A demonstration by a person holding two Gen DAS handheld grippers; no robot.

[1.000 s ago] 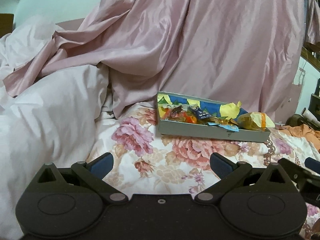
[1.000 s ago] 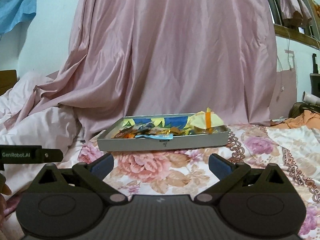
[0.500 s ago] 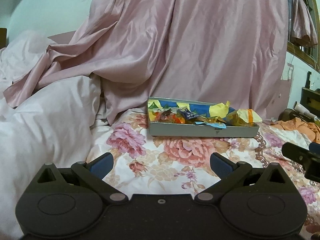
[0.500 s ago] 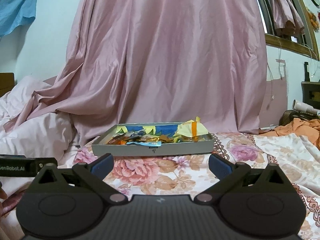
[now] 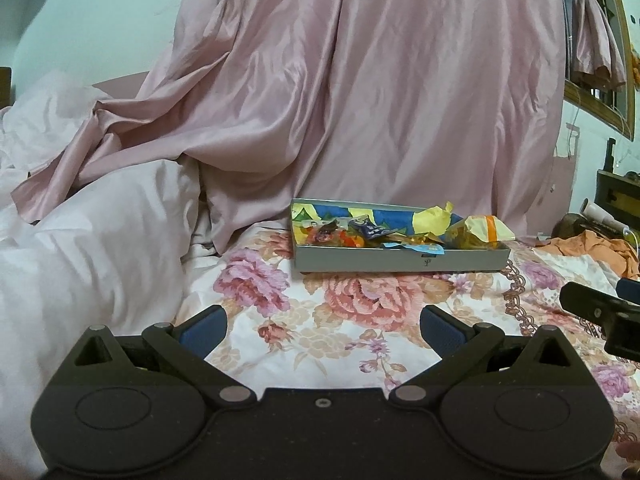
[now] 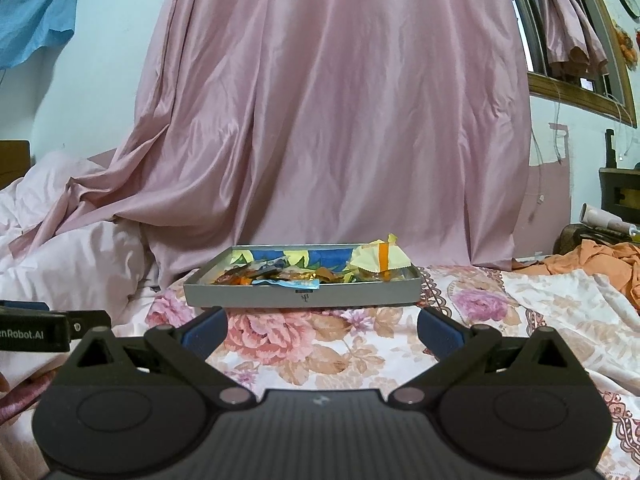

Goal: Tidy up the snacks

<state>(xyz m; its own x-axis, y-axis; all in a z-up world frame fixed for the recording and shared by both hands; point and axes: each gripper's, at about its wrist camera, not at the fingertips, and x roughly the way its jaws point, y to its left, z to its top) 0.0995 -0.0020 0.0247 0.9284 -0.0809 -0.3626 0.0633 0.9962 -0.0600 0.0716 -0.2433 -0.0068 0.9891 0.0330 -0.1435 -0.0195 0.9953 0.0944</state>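
A shallow grey box (image 5: 400,261) (image 6: 304,295) lies on the floral bedspread ahead of both grippers. It holds several small snack wrappers in orange, blue and yellow (image 5: 352,236) (image 6: 272,274) and a larger yellow packet with an orange stripe (image 5: 486,230) (image 6: 380,260) at its right end. My left gripper (image 5: 323,326) is open and holds nothing, well short of the box and a little to its left. My right gripper (image 6: 322,326) is open too, with nothing between its fingers, centred just in front of the box.
A pink curtain (image 6: 332,120) hangs right behind the box. A rumpled white duvet (image 5: 88,240) is heaped on the left. Orange cloth (image 6: 600,258) lies at the right. The other gripper shows at the frame edge in each view (image 5: 600,308) (image 6: 40,330).
Both views have levelled and pulled slightly back, so the box sits a little farther and more centred. Both grippers stay open and nothing was picked up.
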